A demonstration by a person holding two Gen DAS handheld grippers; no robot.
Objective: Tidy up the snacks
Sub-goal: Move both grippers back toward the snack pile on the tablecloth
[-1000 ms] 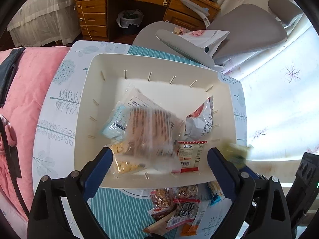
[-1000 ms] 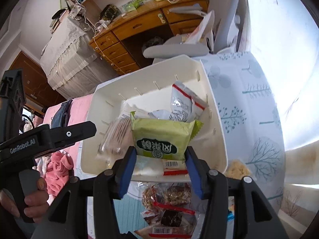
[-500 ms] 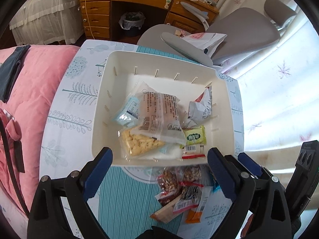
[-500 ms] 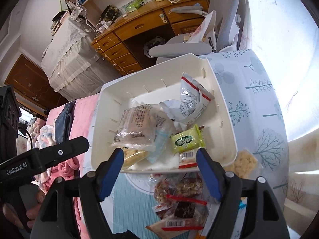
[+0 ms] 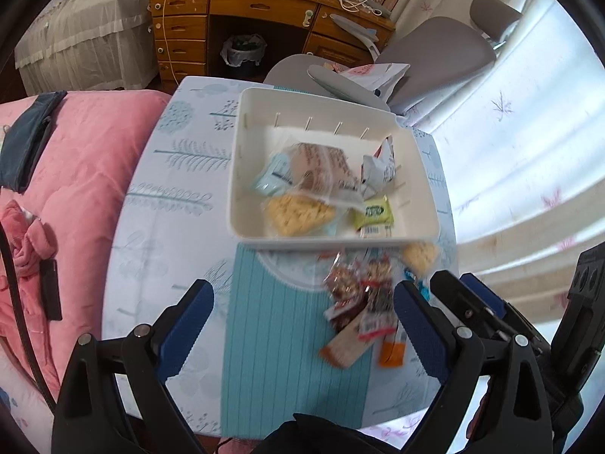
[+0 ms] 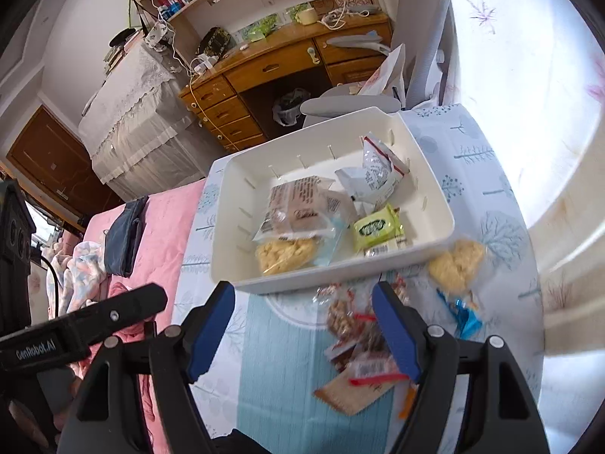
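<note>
A white bin (image 5: 332,244) (image 6: 321,276) stands on the patterned tablecloth and holds several snack packets. Among them are a green packet (image 5: 372,213) (image 6: 376,227), a clear biscuit bag (image 5: 321,168) and a yellow cracker bag (image 6: 283,255). A pile of loose snacks (image 5: 359,310) (image 6: 355,336) lies on the teal mat in front of the bin. Another yellow cracker bag (image 6: 457,265) sits at the bin's right corner. My left gripper (image 5: 302,295) hangs open above the mat, with nothing between its fingers. My right gripper (image 6: 302,291) is open over the pile, holding nothing.
A pink quilt (image 5: 75,174) borders the table on the left. A grey office chair (image 5: 435,53) and a wooden desk (image 5: 264,3) stand behind the bin. The table's near edge runs just below the mat. A blue wrapper (image 6: 465,314) lies right of the pile.
Both grippers have drawn back and up from the bin. The right one opened and let go of the green packet, which now lies in the bin.
</note>
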